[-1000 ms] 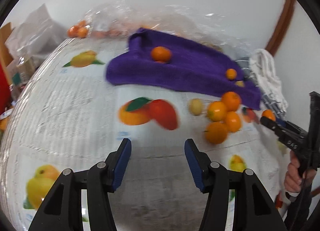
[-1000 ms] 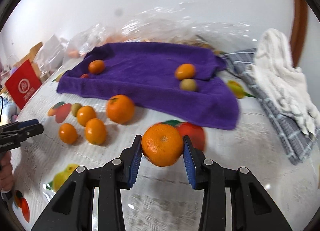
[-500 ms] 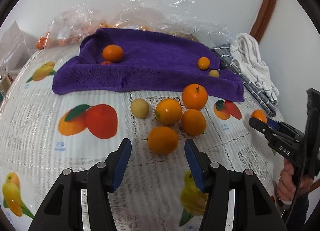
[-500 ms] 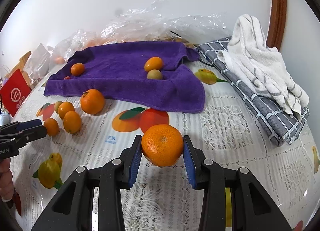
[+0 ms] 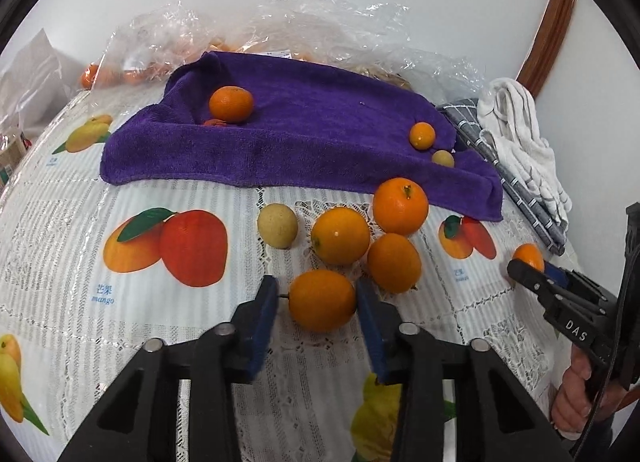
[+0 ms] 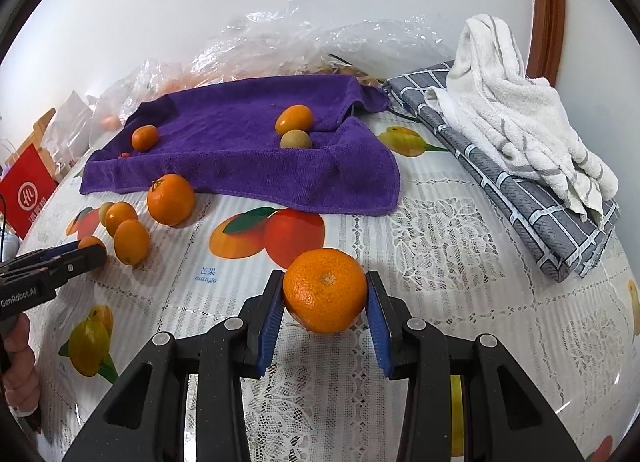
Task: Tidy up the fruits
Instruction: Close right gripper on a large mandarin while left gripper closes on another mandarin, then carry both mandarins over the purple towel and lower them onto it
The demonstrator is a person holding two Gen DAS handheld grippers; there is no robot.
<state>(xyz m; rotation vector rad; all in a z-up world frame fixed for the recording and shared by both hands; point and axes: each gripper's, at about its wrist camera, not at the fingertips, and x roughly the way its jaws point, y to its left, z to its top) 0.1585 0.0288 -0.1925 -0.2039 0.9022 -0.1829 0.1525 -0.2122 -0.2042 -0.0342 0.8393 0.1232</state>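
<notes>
- Three oranges (image 5: 362,232) crowd just beyond the left gripper (image 5: 317,304), blocking the way to the purple towel (image 5: 304,138).
- Bare tablecloth (image 6: 440,246) lies open ahead of the right gripper (image 6: 325,294).

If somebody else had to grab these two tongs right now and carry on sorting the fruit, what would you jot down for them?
Right tongs: shut on a mandarin, held over the table.
Left tongs: open, fingers either side of a kumquat that lies on the table, not yet gripped.
Towel: a mandarin at its left end; a kumquat and a longan at its right end.
Loose in front of the towel: one mandarin, three kumquats counting the one between the left fingers, one longan.
Left: place the held mandarin, likely beside the one on the towel, then move the loose fruit.
</notes>
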